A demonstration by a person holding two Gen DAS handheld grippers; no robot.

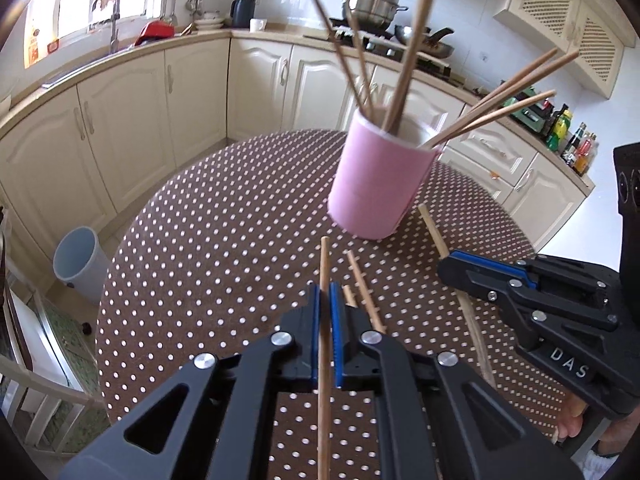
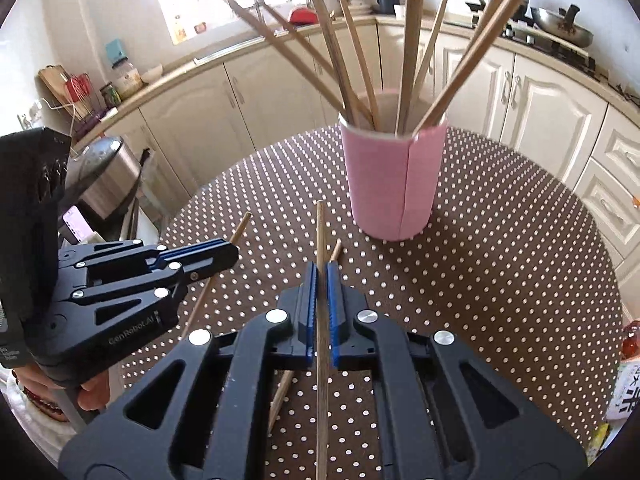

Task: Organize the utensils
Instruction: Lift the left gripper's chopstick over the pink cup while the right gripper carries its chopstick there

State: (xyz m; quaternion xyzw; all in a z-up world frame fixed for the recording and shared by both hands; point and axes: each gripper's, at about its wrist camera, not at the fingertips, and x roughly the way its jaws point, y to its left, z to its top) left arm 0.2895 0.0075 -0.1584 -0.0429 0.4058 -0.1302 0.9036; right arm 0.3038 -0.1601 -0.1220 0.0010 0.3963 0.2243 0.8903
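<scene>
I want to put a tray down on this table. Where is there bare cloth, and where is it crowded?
The dotted tablecloth is bare right of the pink cup out to the table edge, and also left of the cup. It is crowded near the front, where both tongs, left and right, each grip a chopstick and loose chopsticks lie.

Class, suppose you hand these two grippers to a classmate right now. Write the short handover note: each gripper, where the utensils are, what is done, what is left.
Left gripper: shut on a chopstick, tip pointing toward the pink cup.
Right gripper: shut on its own chopstick, also aimed at the cup.
Cup: upright on the dotted table, already holding several chopsticks.
Left: two loose chopsticks lie on the table by the left gripper; drop in both held ones, then collect those.
</scene>
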